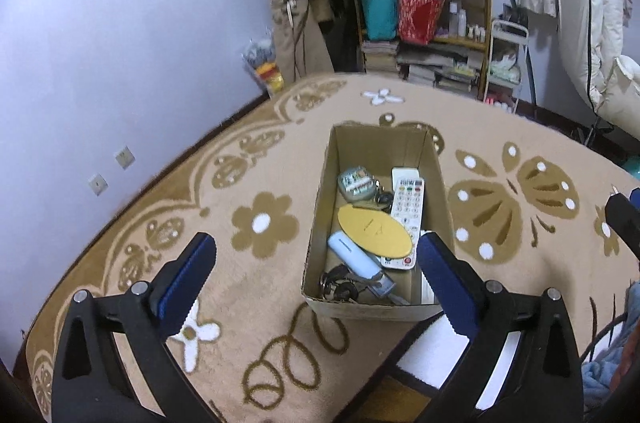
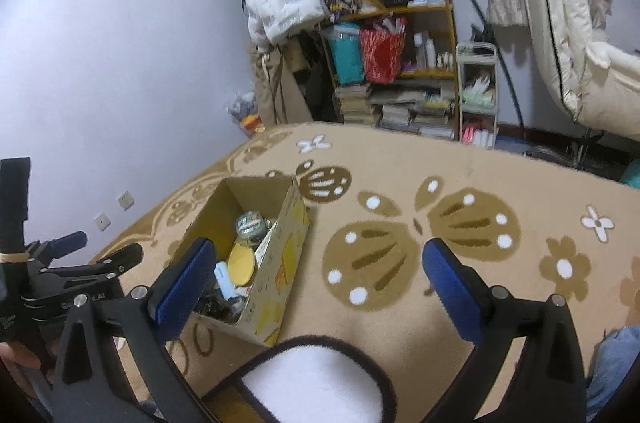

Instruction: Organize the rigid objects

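The open brown cardboard box [image 1: 378,223] is sitting on the beige flower-patterned carpet [image 1: 256,159], holding a white remote control [image 1: 406,209] and yellow oval disc [image 1: 374,229]. Both the left gripper [image 1: 316,259] and right gripper [image 2: 314,263] are hovering wide open, empty, above the box's near edge.

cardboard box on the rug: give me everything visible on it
The open-topped brown cardboard box is rectangular, with plain inner walls and yellow print on its outer side. It stands upright on the beige patterned rug, untouched by either gripper. Inside lie a white remote control, a yellow oval disc partly over it, a pale blue device, a small round clear case and dark metal clutter at the near end.
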`<state>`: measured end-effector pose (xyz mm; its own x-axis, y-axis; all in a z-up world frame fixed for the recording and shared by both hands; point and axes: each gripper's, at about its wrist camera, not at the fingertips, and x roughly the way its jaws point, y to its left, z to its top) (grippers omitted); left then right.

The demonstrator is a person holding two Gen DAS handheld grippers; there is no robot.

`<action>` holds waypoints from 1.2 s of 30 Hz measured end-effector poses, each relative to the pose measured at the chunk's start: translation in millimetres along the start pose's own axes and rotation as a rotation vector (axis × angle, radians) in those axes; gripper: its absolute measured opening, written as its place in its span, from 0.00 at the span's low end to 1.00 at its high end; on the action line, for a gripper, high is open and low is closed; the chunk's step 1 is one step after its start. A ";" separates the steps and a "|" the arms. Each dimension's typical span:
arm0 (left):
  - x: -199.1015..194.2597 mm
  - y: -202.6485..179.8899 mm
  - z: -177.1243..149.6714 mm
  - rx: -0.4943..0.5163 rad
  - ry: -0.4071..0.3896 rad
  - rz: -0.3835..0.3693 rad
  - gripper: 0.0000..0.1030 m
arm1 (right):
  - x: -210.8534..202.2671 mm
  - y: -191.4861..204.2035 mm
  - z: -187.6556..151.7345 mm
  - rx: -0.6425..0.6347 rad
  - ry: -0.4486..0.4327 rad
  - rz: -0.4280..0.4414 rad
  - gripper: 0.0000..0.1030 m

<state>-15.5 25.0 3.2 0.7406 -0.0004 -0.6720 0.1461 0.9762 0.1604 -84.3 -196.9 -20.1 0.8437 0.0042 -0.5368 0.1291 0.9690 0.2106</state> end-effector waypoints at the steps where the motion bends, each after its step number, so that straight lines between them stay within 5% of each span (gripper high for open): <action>1: -4.7 0.1 -0.4 -0.004 -0.016 -0.005 0.97 | -2.8 -0.4 -1.6 -0.003 -0.012 -0.010 1.00; 8: -33.2 2.6 -8.5 -0.043 -0.114 -0.046 0.97 | -21.4 -3.2 -14.2 0.020 -0.066 -0.046 1.00; 20: -50.9 -12.5 -28.3 0.000 -0.146 -0.018 0.97 | -39.2 -2.3 -23.8 -0.024 -0.204 -0.102 1.00; 29: -51.5 -15.2 -28.0 0.014 -0.150 -0.019 0.97 | -33.9 1.0 -27.7 -0.023 -0.172 -0.128 1.00; 36: -52.5 -11.2 -29.0 -0.018 -0.142 -0.011 0.97 | -47.4 3.9 -25.6 -0.047 -0.226 -0.180 1.00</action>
<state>-75.1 20.4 15.7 0.8245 -0.0408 -0.5644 0.1441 0.9796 0.1398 -137.2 -187.0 -14.8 0.9046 -0.2193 -0.3655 0.2679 0.9595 0.0874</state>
